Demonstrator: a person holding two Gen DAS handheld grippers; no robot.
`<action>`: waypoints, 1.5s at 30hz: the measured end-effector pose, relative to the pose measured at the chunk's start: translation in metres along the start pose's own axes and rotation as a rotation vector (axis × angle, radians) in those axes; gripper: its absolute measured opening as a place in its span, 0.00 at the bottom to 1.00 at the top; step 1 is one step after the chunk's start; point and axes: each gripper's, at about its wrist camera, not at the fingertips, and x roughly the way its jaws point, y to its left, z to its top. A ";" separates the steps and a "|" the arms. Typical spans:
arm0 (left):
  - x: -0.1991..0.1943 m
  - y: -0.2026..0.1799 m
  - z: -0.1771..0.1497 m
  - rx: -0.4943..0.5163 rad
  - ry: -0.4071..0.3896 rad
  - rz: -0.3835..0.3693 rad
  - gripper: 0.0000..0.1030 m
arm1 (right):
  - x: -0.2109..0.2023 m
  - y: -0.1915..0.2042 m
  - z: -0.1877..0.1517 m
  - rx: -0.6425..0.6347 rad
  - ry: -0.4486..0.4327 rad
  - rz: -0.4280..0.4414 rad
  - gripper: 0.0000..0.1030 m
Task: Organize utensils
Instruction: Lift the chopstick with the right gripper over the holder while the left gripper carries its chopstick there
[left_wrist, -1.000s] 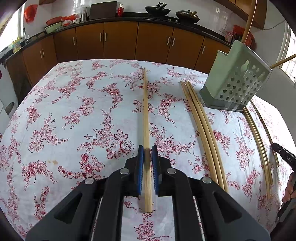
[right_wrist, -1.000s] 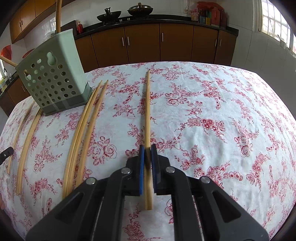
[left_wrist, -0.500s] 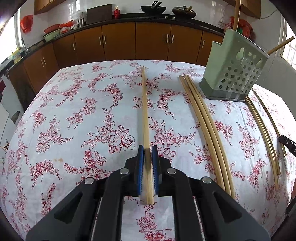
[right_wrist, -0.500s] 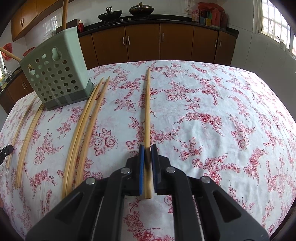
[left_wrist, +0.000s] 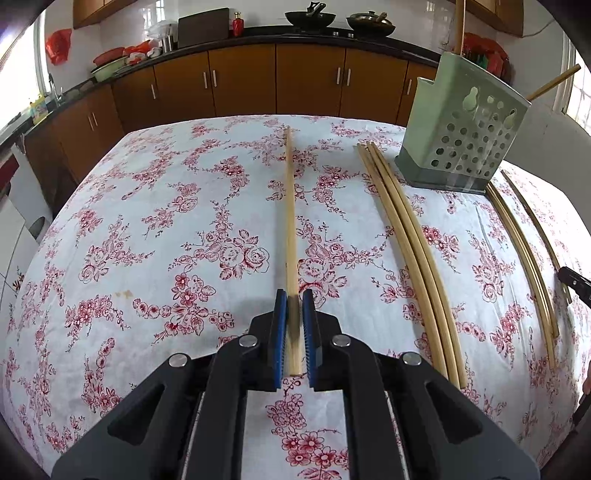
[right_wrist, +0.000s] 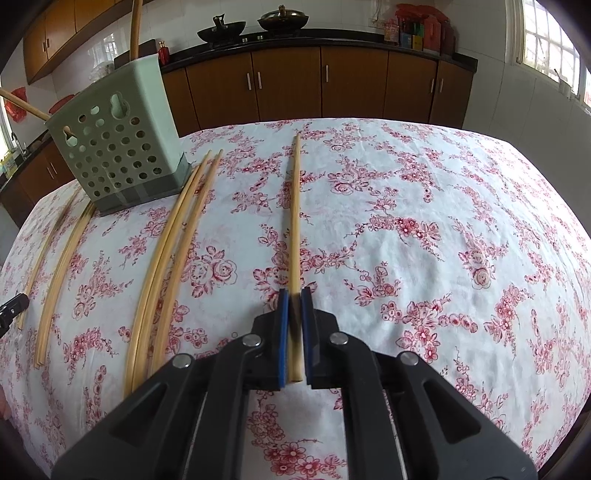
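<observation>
Table covered by a white cloth with red rose print, a bit wrinkled, small brownish stain on the near left part in the left wrist view. Behind it a run of brown wooden cabinets with metal handles under a dark countertop, white tiled wall above. On the counter: two dark woks, a small red bottle, red and green bowls at far left, red packets and jars at far right by the window. No writing or brand readable anywhere; jar labels too small to tell.

Left gripper closed on one bamboo chopstick, blue pads pinching its near end; the stick runs straight away over the cloth. Right gripper likewise clamped on another chopstick, near end between the pads, far tip pointing toward the cabinets.

Green perforated utensil holder stands on the cloth, far left in the right wrist view, far right in the left wrist view. Sticks poke out of its top and one through a side hole.

Loose chopstick bundle lies just beside the holder's base, between it and the held stick. A further chopstick group lies on the holder's other side, near the table edge. Black tip of the other gripper shows at each frame edge.
</observation>
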 end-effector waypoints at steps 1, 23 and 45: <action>-0.001 0.000 -0.001 0.004 0.000 0.002 0.07 | -0.001 0.000 -0.001 0.000 -0.001 0.000 0.08; -0.119 0.028 0.071 -0.099 -0.349 -0.105 0.07 | -0.117 -0.022 0.058 0.059 -0.361 0.053 0.07; -0.177 0.018 0.110 -0.078 -0.484 -0.202 0.07 | -0.173 -0.009 0.097 0.056 -0.456 0.152 0.07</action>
